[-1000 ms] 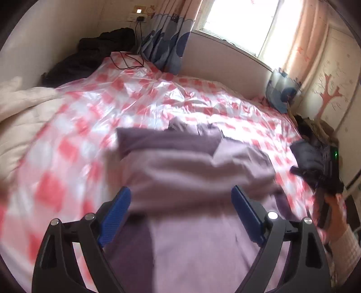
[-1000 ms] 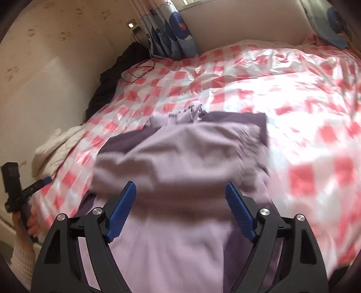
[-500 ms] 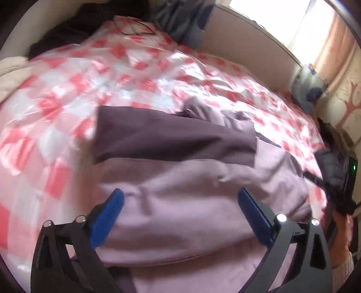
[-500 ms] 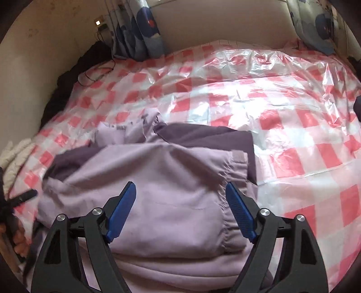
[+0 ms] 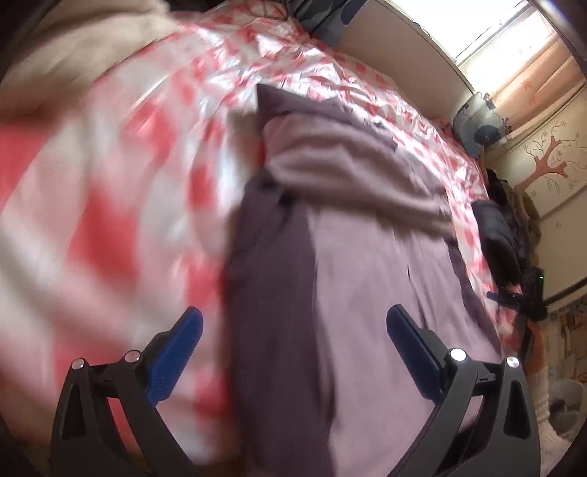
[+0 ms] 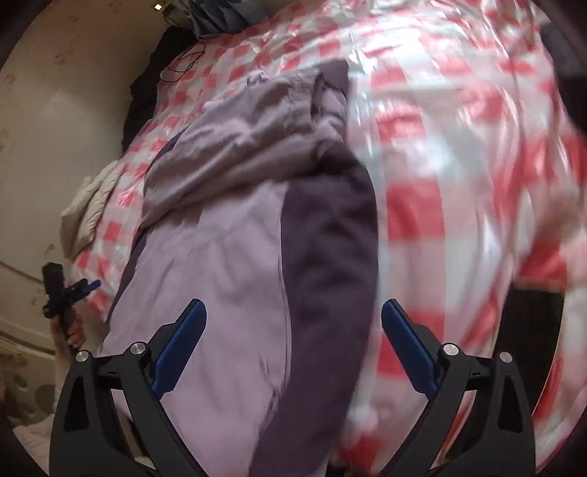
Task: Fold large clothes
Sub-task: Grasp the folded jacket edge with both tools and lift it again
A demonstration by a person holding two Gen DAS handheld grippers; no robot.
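Item: lilac garment [image 5: 367, 279], a large top in pale lilac with dark purple side panels [image 6: 326, 257]. It is lying lengthwise on the bed, its upper part folded back over the body in a bunched band [image 6: 242, 146]. Much of both views is blurring.

Bed covering: red-and-white checked plastic sheet [image 5: 121, 176], glossy and wrinkled, is spreading under the garment on every side.

Left gripper [image 5: 293, 348]: its blue-padded jaws are standing wide apart and holding nothing. They are straddling the dark panel along one long edge of the garment, with one pad over the checked sheet and the other over the lilac cloth. In the right wrist view, this gripper [image 6: 69, 290] is showing small at the far edge of the bed, in a hand.

Right gripper [image 6: 293, 341]: jaws likewise spread wide and gripping nothing. They are hanging over the seam between the lilac front and the dark panel on the opposite long edge.

Surroundings: cream blanket [image 6: 88, 205] is lying at the bedside. Blue-patterned curtain [image 5: 323, 18] is hanging by the wall.
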